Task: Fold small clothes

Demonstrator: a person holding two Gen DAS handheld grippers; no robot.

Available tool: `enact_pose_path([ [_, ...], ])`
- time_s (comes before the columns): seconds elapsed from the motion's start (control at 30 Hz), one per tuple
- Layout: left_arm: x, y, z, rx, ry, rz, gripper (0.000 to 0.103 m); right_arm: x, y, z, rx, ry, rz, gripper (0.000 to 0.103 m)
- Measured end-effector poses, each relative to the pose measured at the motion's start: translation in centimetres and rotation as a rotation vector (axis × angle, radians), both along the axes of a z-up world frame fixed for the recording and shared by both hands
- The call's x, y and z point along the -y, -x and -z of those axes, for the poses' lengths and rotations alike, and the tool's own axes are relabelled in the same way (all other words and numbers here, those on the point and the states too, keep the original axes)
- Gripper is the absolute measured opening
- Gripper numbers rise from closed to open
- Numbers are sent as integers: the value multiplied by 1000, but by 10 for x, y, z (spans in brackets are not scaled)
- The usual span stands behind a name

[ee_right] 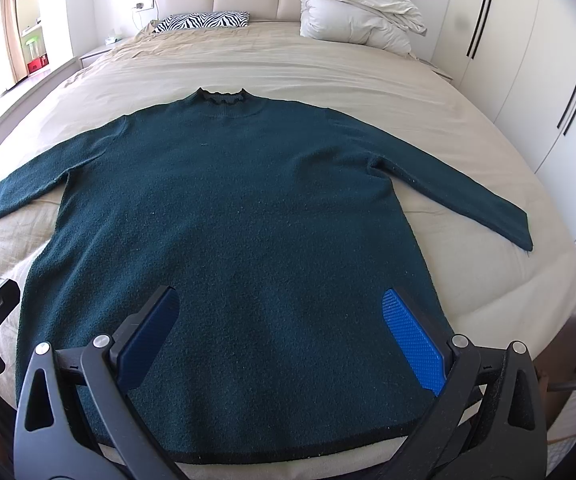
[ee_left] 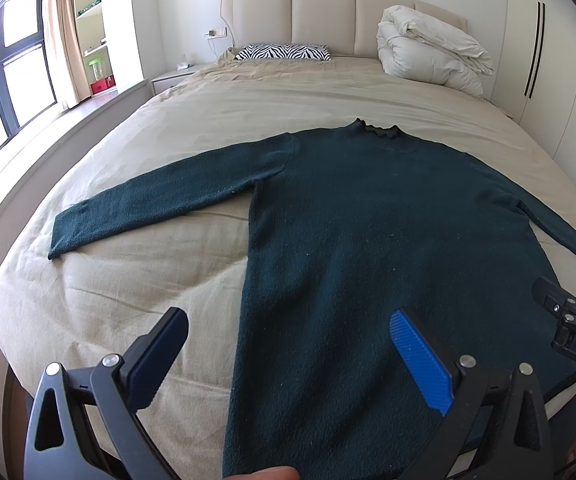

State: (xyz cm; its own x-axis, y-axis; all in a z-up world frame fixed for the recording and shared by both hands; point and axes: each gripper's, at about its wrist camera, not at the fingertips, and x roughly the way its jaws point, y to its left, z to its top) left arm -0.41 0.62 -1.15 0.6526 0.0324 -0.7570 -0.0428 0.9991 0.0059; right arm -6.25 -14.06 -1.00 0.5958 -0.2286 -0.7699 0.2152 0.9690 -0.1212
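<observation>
A dark green long-sleeved sweater (ee_left: 368, 240) lies flat and spread out on the bed, collar toward the headboard, both sleeves stretched sideways; it also shows in the right wrist view (ee_right: 231, 216). My left gripper (ee_left: 288, 344) is open and empty, hovering above the sweater's lower left side. My right gripper (ee_right: 283, 332) is open and empty, above the sweater's hem (ee_right: 288, 452). The right gripper's tip shows at the edge of the left wrist view (ee_left: 568, 308).
The beige bedsheet (ee_left: 127, 300) covers the bed. A zebra-print pillow (ee_left: 283, 52) and a folded white duvet (ee_left: 432, 48) lie at the headboard. White wardrobe doors (ee_right: 528, 60) stand on the right, a window and shelves on the left.
</observation>
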Motion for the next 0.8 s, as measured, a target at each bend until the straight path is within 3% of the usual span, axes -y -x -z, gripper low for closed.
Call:
enact_pose_path([
  [0.8, -2, 2, 2, -7, 7, 3, 103, -2, 0, 2, -4, -2, -2, 103],
])
